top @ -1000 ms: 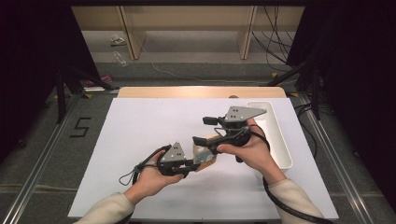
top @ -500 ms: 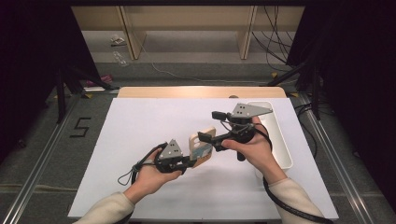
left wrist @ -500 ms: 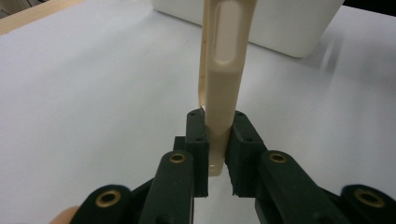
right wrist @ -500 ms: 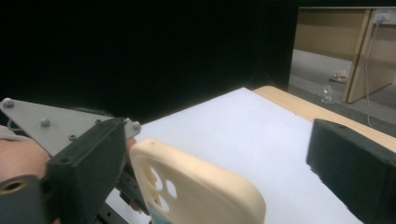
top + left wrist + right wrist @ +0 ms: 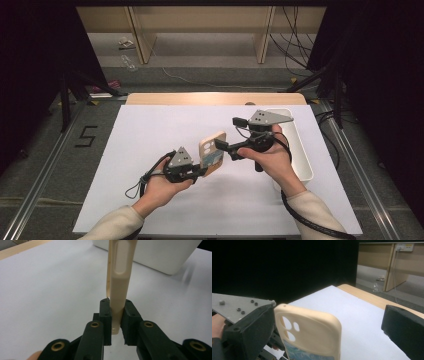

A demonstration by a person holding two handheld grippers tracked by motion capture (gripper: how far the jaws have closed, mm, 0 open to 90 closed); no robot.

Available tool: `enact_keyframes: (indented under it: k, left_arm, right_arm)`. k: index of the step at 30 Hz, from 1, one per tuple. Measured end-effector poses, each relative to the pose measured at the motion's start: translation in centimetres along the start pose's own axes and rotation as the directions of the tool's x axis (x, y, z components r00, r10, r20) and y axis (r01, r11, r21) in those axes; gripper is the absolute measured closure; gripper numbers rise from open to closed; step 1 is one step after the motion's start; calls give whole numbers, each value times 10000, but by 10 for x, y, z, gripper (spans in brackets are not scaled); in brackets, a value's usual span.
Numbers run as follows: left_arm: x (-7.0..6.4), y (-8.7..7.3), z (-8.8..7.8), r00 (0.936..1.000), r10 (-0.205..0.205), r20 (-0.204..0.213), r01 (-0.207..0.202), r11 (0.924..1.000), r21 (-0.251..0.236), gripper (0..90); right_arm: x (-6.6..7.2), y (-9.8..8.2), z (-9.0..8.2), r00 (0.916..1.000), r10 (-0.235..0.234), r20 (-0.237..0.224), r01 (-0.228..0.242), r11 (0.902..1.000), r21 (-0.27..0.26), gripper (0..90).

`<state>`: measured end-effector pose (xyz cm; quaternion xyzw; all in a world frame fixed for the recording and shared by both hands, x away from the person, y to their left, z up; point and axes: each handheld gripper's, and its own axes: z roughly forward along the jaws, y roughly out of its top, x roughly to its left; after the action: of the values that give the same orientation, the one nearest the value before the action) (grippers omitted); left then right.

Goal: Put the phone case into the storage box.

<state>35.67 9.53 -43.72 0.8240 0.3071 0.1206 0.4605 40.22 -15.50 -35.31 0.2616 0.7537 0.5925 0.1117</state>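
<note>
A cream phone case (image 5: 212, 152) with camera cut-outs and a blue picture stands on edge above the white table (image 5: 150, 135). My left gripper (image 5: 200, 171) is shut on its lower end. In the left gripper view the two pads pinch the case's thin edge (image 5: 119, 287) at my left gripper (image 5: 116, 312). My right gripper (image 5: 231, 134) hovers just right of the case's top, and its jaws have just been opening. They now stand wide open. In the right gripper view the case (image 5: 312, 335) sits between my right gripper's (image 5: 329, 322) jaws, and the pads do not touch it.
A long white bin (image 5: 301, 150) lies on the table's right side, just behind the right hand; it also shows as a white bin (image 5: 155, 255) past the case. The table's wooden far edge (image 5: 215, 98) borders a grey floor with cables.
The right gripper's jaws have spread wide and let go of the case, drawing slightly right of it. The left gripper keeps its grip and has stayed in place.
</note>
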Motion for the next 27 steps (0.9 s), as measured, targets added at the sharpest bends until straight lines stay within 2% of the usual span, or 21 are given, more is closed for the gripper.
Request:
enact_keyframes:
  k: [7, 15, 27]
  left_arm:
    - [2, 0, -1, 9994, -273, -226, 272, 9996, -42, 797]
    - [5, 0, -2, 9974, -567, -436, 562, 9984, -109, 797]
    - [9, -1, -2, 9951, -764, -625, 759, 9971, -105, 797]
  right_arm:
    - [1, -3, 3, 9998, 51, 184, -52, 10000, 62, 2]
    - [-1, -4, 2, 9994, 190, 300, -186, 9998, -123, 2]
    - [-2, -4, 2, 9985, 290, 459, -278, 9993, -248, 3]
